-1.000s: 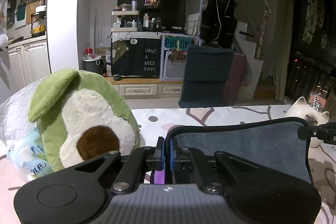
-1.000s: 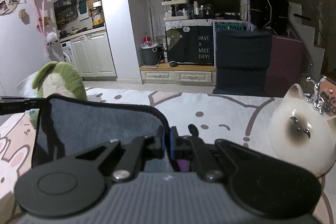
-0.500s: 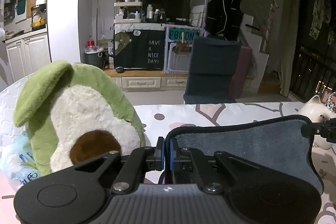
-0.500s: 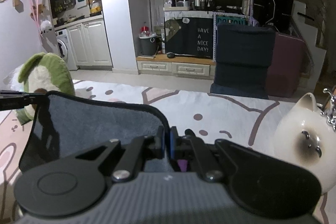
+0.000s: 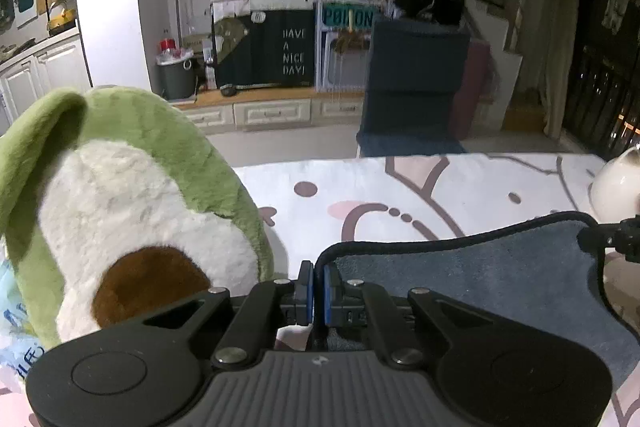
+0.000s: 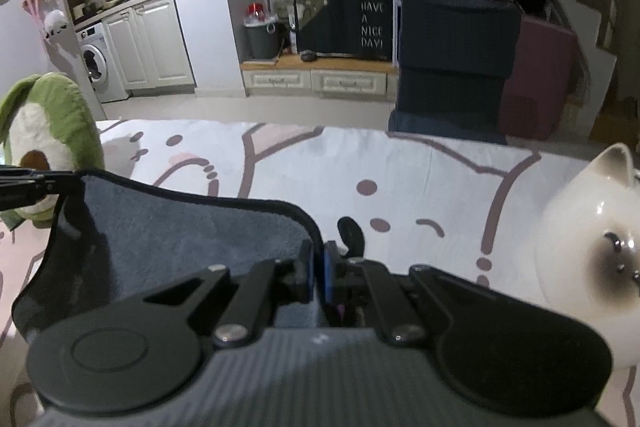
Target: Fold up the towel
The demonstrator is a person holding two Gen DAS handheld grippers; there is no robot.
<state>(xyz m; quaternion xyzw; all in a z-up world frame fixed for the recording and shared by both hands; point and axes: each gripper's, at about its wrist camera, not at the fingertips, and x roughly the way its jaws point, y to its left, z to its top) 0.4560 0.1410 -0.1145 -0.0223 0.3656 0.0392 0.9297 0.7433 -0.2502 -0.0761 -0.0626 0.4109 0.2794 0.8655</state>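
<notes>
A: What are the fingers doing?

B: Both pairs are clenched on the towel (image 5: 472,279). The left gripper (image 5: 316,291) pinches the towel's left corner between its blue pads (image 5: 306,287), and the dark hem runs straight out of the gap. The right gripper (image 6: 318,275) pinches the right corner the same way, hem caught between its pads (image 6: 329,277).

A: And where is the towel itself?

B: Stretched between the two grippers, held up off the sheet (image 5: 400,187). It is grey-blue with a dark border. From the left view it spreads to the right, its top edge sagging a little in the middle, and the tip of the right gripper shows at its far right corner. From the right view it spreads to the left, and the left gripper's tip shows at that corner.

A: What lies around it?

B: An avocado plush (image 5: 120,203) stands just left of the left gripper, near its left finger. A pale blue packet (image 5: 16,311) is tucked behind the plush at the left edge. A white cat figure (image 6: 592,251) sits on the sheet to the right of the right gripper.

A: And beyond?

B: The white sheet with pink and brown cartoon lines runs to the far edge. Past it are a dark chair (image 6: 452,67) and a black board (image 5: 294,51) reading HAVE A NICE DAY.
</notes>
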